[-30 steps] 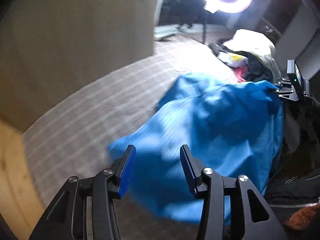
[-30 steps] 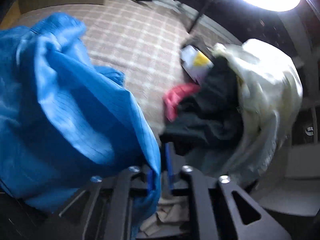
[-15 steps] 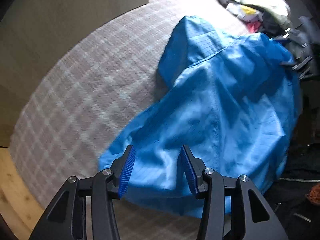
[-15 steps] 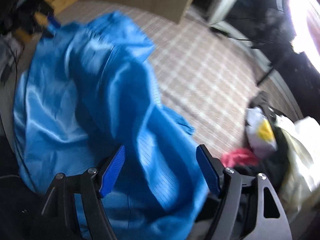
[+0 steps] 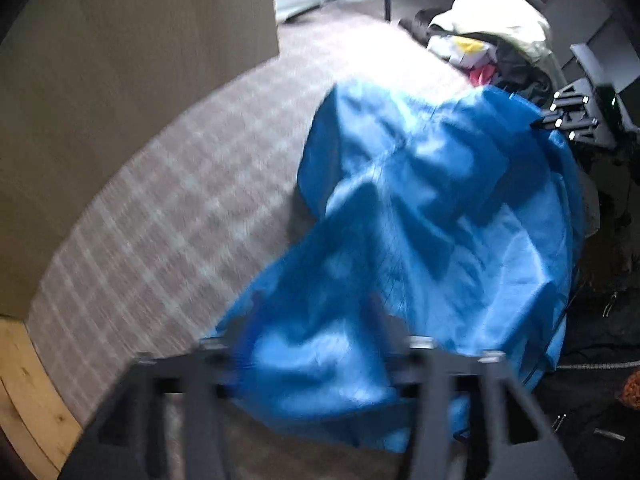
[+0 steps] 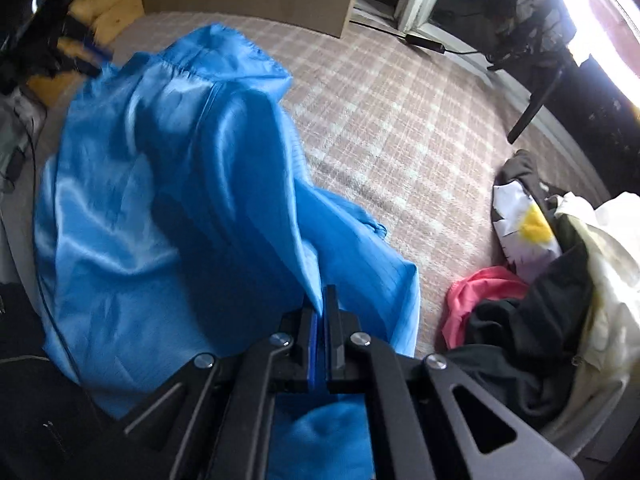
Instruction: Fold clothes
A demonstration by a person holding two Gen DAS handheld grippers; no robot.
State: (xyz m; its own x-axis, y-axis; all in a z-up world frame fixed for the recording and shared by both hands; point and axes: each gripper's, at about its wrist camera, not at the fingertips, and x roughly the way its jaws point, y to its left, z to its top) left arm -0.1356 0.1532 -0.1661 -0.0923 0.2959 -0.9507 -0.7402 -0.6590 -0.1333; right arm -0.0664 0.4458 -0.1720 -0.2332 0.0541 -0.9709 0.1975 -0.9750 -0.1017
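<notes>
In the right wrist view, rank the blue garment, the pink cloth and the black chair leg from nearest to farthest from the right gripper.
1. Blue garment: pinched in the right gripper, spreading left.
2. Pink cloth: just right, at the edge of the clothes pile.
3. Black chair leg: far upper right, across the checked cover.

The jacket [image 6: 168, 208] is lying crumpled across the near part of the checked bedspread [image 6: 400, 120]. The clothes pile [image 6: 552, 280] is sitting to its right, apart from it. A board [image 5: 120, 100] is standing behind the bedspread.
</notes>
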